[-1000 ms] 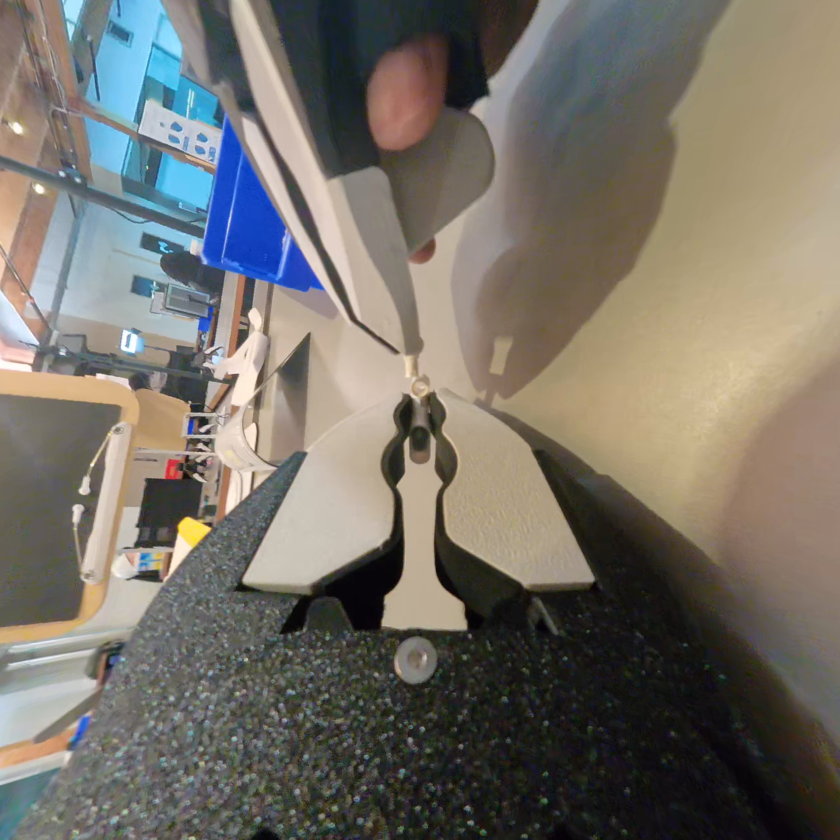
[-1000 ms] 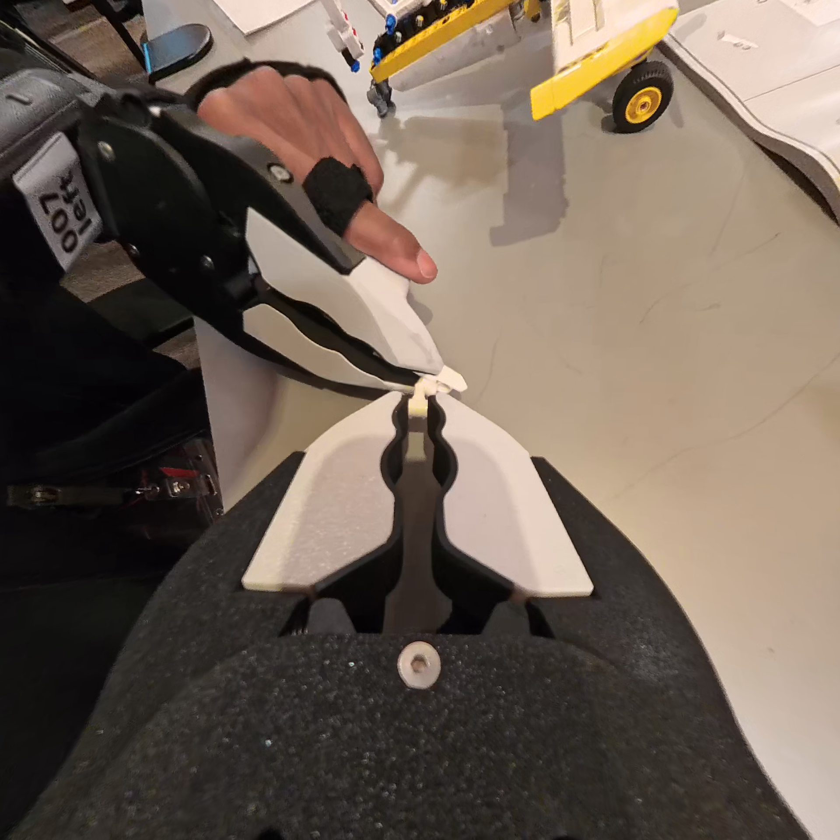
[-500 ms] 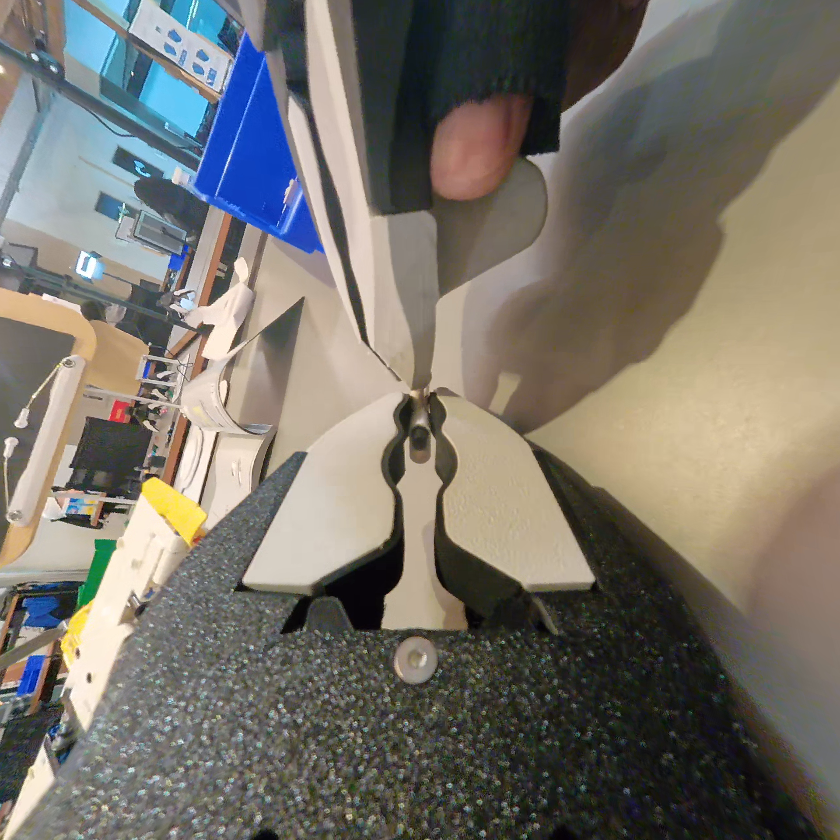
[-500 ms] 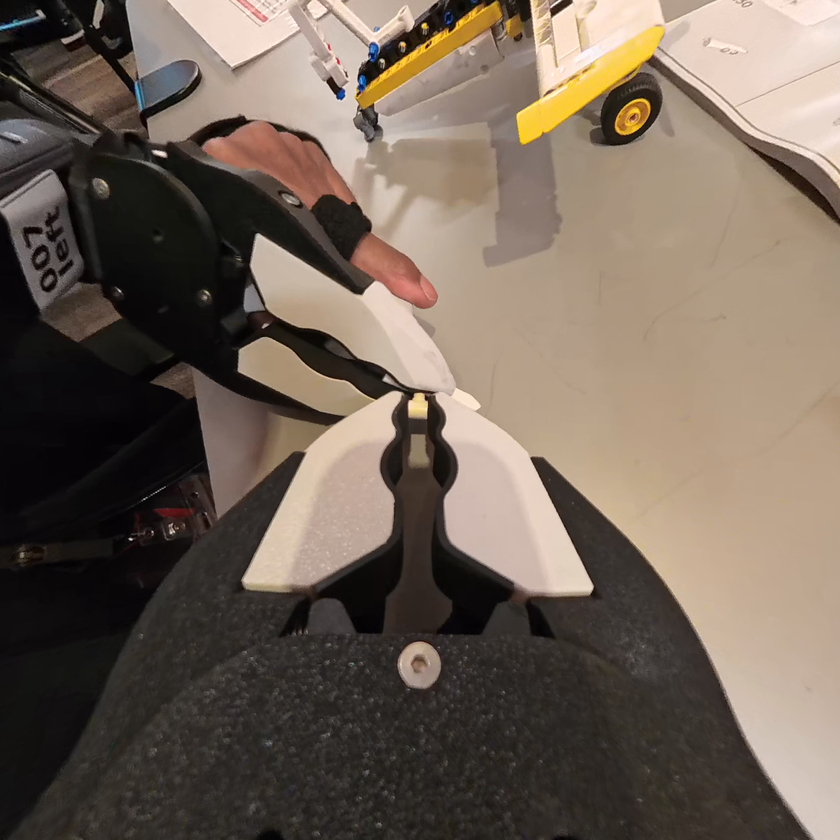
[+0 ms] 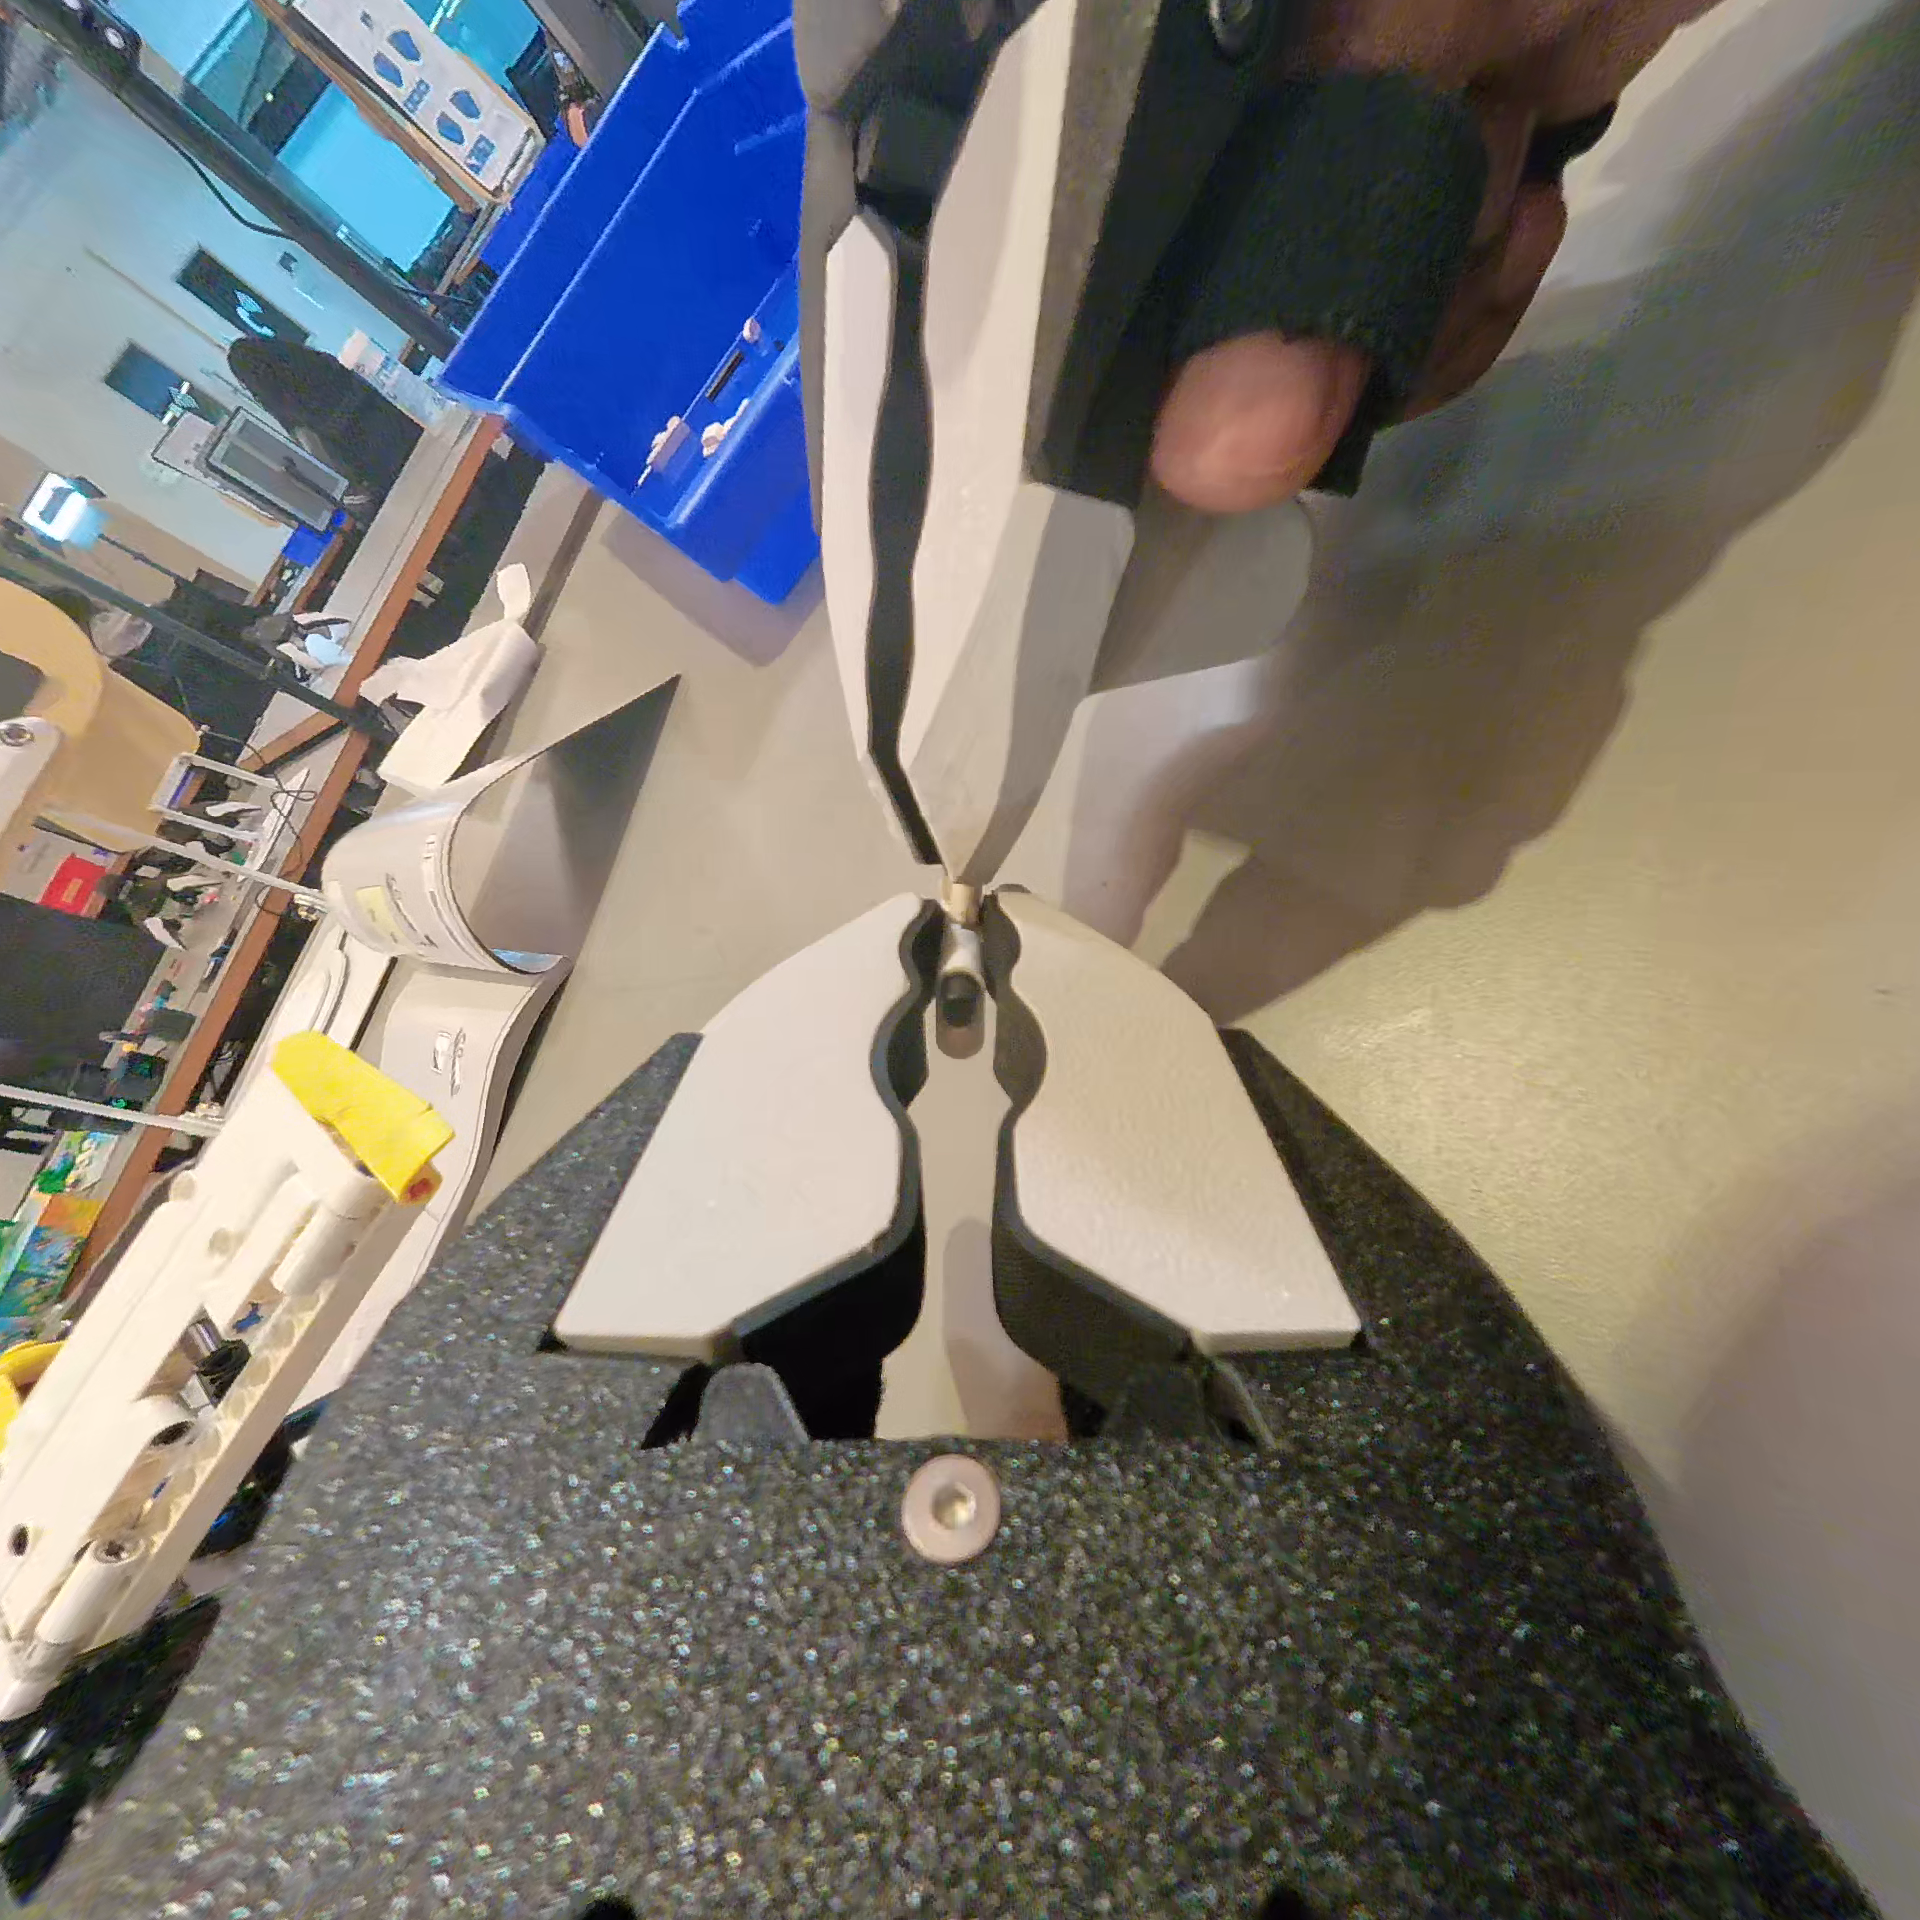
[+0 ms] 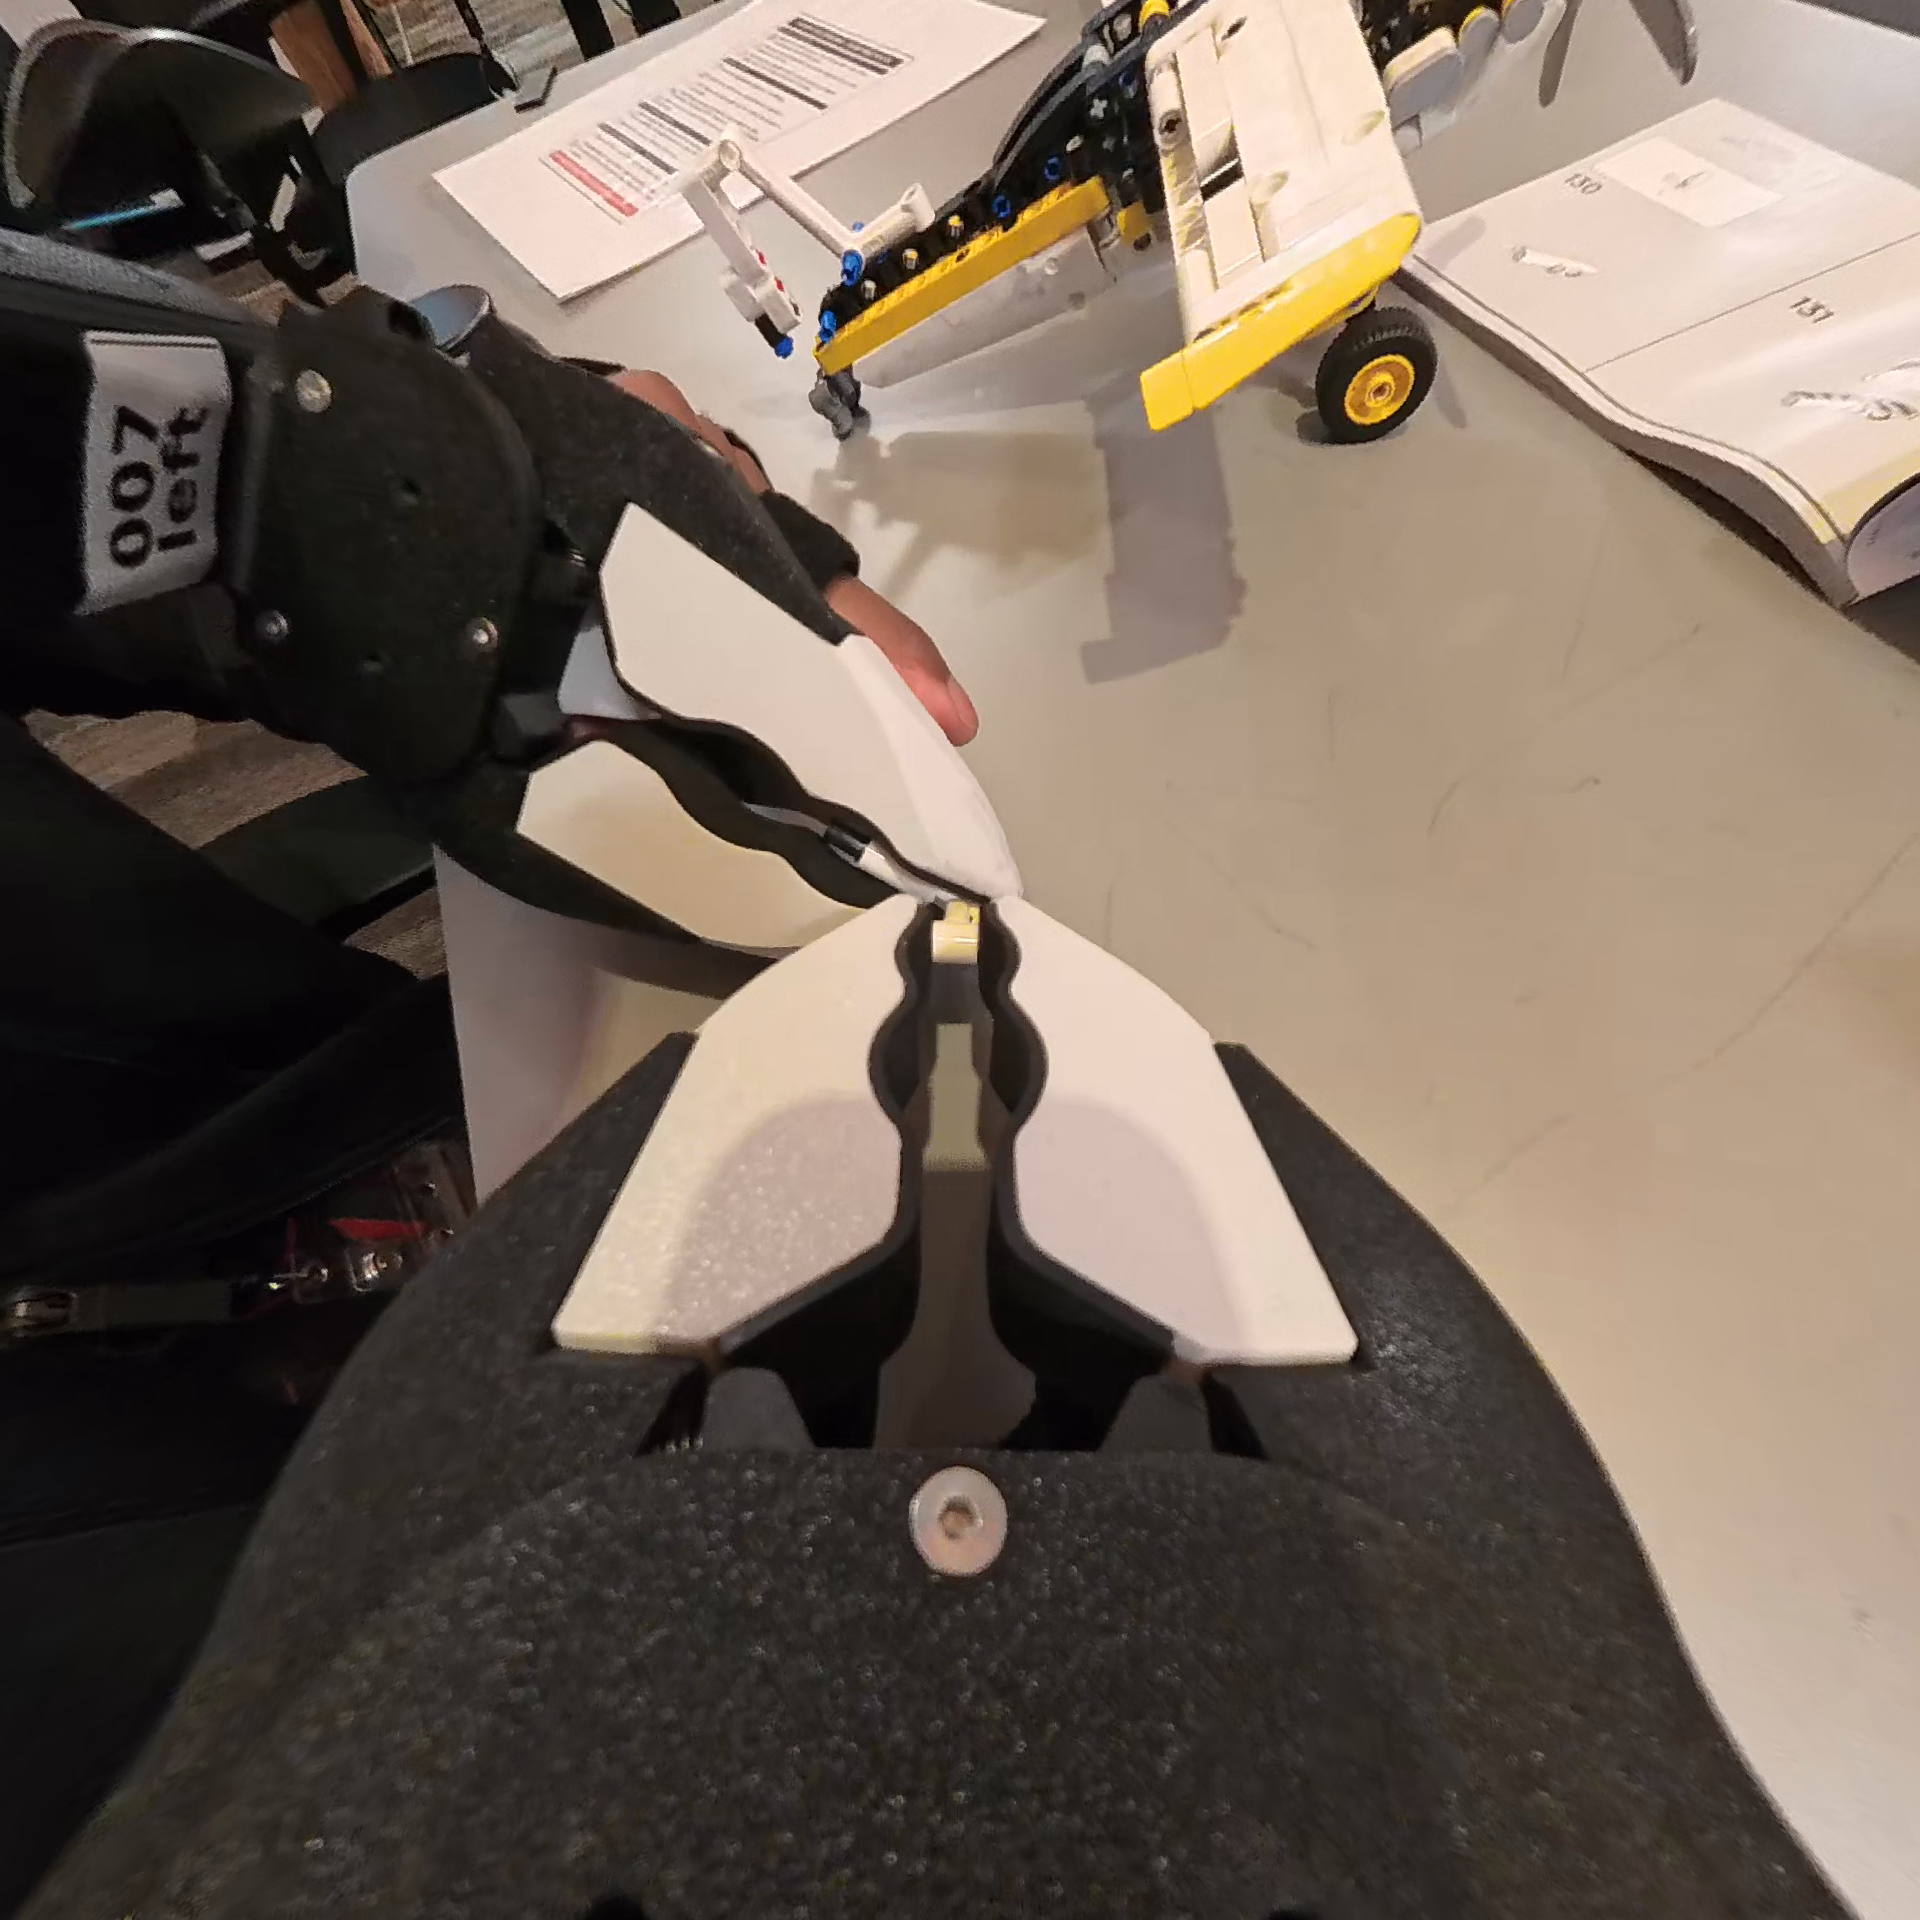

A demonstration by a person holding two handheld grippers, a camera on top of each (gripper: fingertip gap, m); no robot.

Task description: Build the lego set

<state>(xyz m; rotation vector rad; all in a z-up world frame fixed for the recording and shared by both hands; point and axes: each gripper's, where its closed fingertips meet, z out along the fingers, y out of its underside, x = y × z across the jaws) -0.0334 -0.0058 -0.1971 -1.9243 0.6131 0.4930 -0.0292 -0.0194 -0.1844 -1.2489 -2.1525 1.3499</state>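
Observation:
My left gripper is shut on a small grey pin with a black end. The pin lies along the gap between its fingers. My right gripper is shut on a small cream-white connector piece. The two grippers meet tip to tip above the grey table. In the left wrist view the right gripper comes down from above, and the cream piece touches the front end of the pin. In the right wrist view the left gripper comes in from the left with the pin between its fingers.
A white and yellow brick-built plane stands at the far side of the table, next to an open instruction booklet and a printed sheet. Blue bins stand farther back. A person's hand holds the left gripper. Only a small space, under 4 cm, lies between the two pairs of fingers.
The two grippers have closed the small gap between their tips, so that the cream piece now meets the pin. Both views have swung a little. Both stay shut on their pieces.

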